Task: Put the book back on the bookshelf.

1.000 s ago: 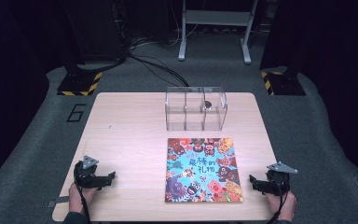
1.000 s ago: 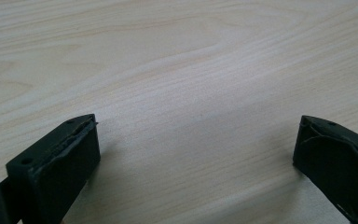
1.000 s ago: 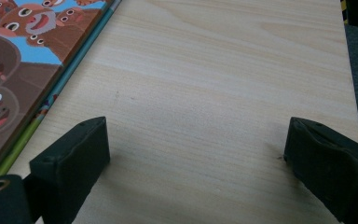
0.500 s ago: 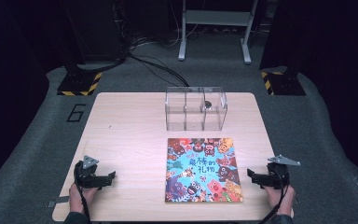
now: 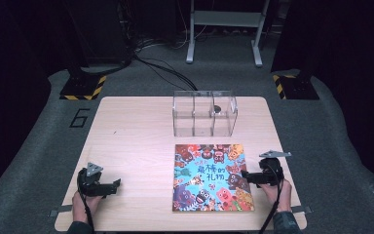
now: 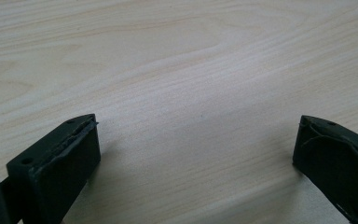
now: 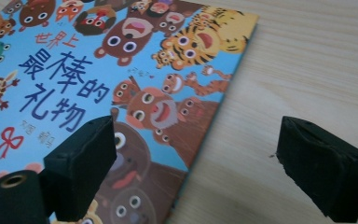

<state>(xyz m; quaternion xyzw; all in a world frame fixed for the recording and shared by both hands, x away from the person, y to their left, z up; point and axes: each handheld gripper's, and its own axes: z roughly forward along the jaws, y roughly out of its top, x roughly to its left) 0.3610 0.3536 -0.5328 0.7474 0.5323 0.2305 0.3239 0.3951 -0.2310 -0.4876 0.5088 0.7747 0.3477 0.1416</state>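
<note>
Your right gripper sits at the right edge of the picture book, its jaws pointing left toward the cover. In the right gripper view the jaws stand apart, having just been closing a little; the book's right edge runs between them, one jaw over the cover and the other over bare wood, and the pads press on nothing. The book lies flat and closed on the wooden table, in the near right part of the tabletop, its blue cover crowded with cartoon animals and large printed characters. Its far edge lies near a clear plastic box divided into compartments, which stands toward the far side of the table; a small dark object rests in the right-hand compartment, too small to identify.

Your left gripper rests at the near left of the table, well apart from the book. In the left gripper view its jaws stand wide apart over bare wood, holding nothing.
</note>
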